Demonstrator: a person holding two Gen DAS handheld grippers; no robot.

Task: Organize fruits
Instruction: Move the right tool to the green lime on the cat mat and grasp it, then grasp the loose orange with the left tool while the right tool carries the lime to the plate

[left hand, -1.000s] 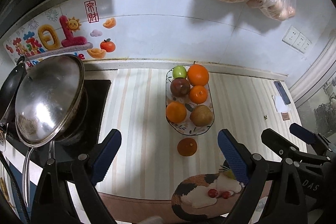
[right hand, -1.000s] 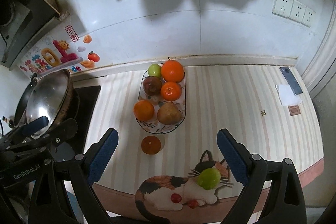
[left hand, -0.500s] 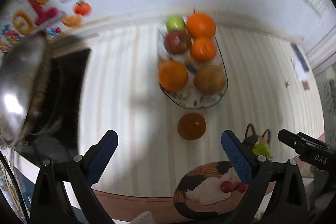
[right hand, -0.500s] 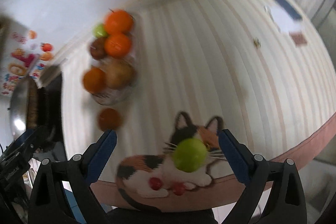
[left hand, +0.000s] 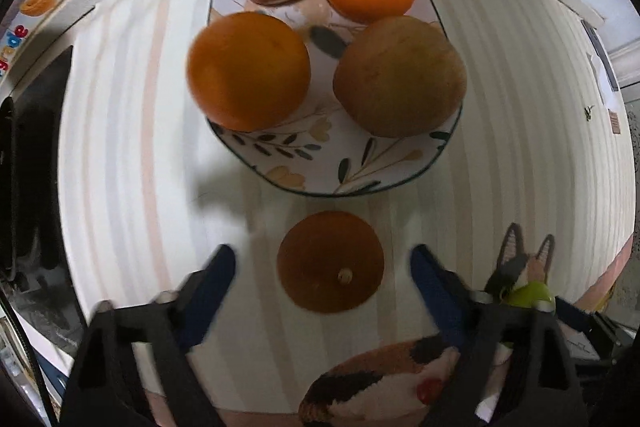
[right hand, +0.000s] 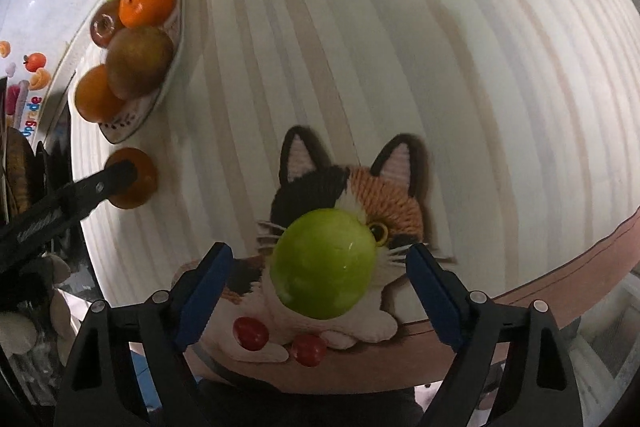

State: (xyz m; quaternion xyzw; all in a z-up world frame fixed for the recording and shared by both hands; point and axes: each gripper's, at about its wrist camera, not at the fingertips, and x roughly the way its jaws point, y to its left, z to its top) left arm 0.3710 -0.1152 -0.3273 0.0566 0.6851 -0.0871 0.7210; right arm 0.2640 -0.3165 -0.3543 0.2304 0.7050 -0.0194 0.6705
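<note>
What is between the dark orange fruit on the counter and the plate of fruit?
Nothing. In the left wrist view only bare striped counter lies between the dark orange fruit and the plate.

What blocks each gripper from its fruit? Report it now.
Nothing visible does. The left gripper is open with the dark orange fruit lying loose between its fingers on the counter. The right gripper is open around the green apple on the cat mat, with clear gaps on both sides.

bright indoor light | fisheye edge warp | left view motion-blurred
</note>
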